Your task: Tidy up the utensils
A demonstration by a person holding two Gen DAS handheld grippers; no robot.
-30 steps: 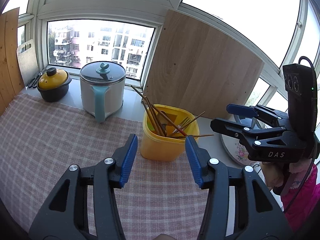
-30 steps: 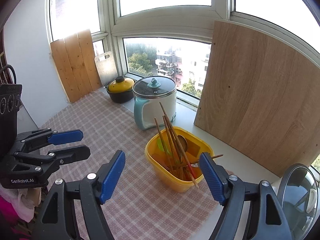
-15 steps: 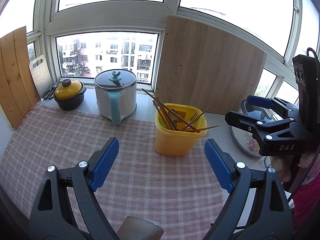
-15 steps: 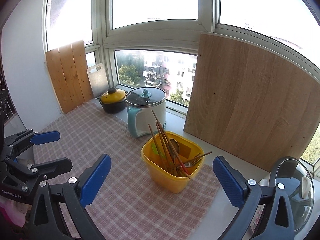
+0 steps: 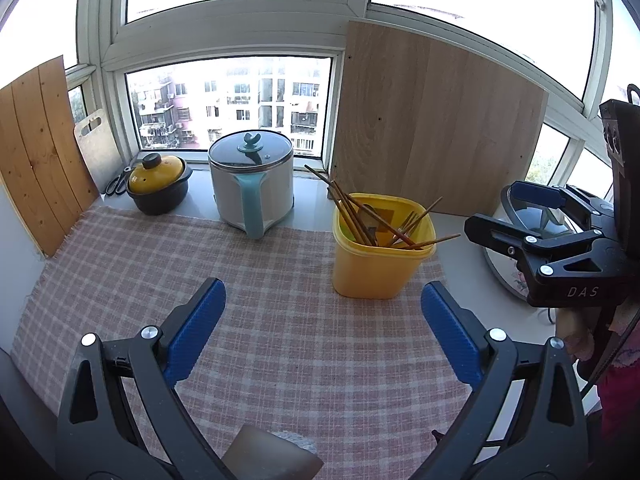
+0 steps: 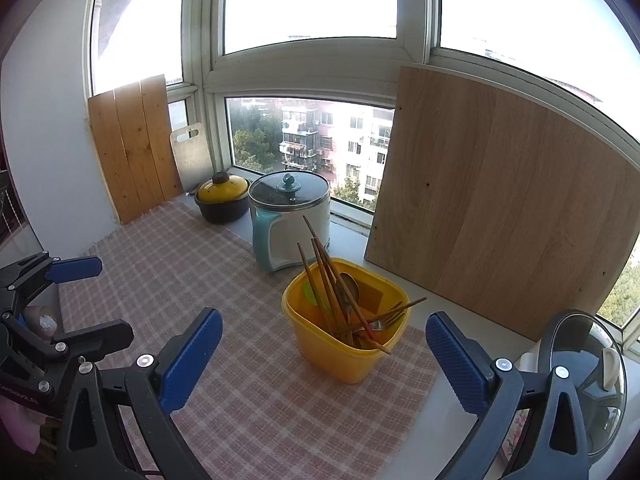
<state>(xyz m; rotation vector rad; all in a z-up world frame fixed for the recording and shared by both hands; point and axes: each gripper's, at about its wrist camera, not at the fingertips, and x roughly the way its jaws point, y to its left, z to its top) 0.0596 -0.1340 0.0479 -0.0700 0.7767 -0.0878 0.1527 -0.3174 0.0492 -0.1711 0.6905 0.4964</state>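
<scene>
Utensils (image 6: 344,304), lower ends hidden in tub (image 6: 340,360)

A pink checked cloth (image 5: 120,280) lies on the bench. A yellow plastic tub (image 5: 376,268) stands on the cloth's right part. Brown wooden chopsticks (image 5: 352,208) stand in the tub and lean out over its rim. Behind the tub, a big pale wooden board (image 5: 436,120) leans on the window. Left of the tub stands a white electric pot with a glass lid (image 5: 252,180). Left of that pot sits a small black pot with a yellow lid (image 5: 158,180). A round glass lid (image 6: 592,364) sits at the far right.
</scene>
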